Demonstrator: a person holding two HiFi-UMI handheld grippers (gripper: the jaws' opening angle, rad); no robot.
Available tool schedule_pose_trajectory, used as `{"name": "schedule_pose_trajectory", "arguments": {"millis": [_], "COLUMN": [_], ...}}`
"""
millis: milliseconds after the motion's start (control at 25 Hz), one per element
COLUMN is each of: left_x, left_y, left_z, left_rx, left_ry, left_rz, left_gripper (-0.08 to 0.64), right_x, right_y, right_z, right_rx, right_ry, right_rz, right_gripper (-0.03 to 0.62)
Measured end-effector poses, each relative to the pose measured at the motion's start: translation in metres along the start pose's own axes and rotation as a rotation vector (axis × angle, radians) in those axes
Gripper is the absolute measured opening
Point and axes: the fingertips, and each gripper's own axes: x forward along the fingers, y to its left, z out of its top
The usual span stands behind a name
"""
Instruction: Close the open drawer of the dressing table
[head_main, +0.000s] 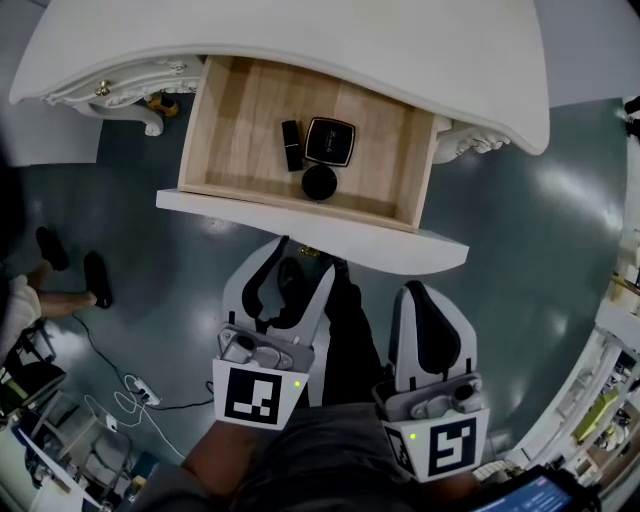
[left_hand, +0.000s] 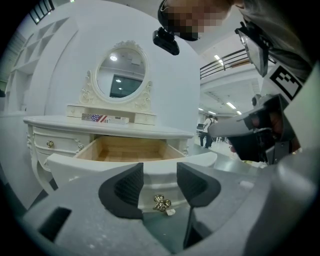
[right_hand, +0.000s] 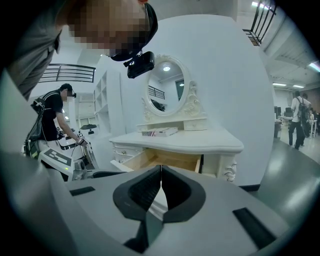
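Drawer (head_main: 236, 115) is standing pulled well out from under the white tabletop (head_main: 300, 35) of the dressing table, pale wood floor showing. A black lipstick tube (head_main: 292, 145), a square black compact (head_main: 330, 141) and a round black jar (head_main: 319, 182) are lying near its middle. Left tool (head_main: 296, 264) is hovering just short of the drawer's white front panel (head_main: 400, 250), jaws standing well apart and holding nothing. In the left gripper view the brass knob (left_hand: 161, 203) is showing through the gap, low on the panel. Right tool (head_main: 417, 292) is hanging back beside it, jaws pressed together, empty. Judging this as the approach step: closing not yet begun. Next move is likely calling for the left tool to meet the panel squarely near the knob and press straight in toward the table — an off-centre push may skew the drawer.
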Motion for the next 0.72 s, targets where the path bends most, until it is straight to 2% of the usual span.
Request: {"name": "schedule_pose_trajectory", "arguments": {"millis": [720], "left_x": [0.018], "left_y": [0.008], "left_z": [0.010], "left_rx": [0.018], "left_ry": [0.000], "left_rz": [0.008], "left_gripper": [0.221], "right_x": [0.005], "right_y": [-0.010], "right_z": [0.006], "right_rx": [0.007], "right_ry": [0.000], "right_rz": [-0.006], "right_gripper": [0.014]}}
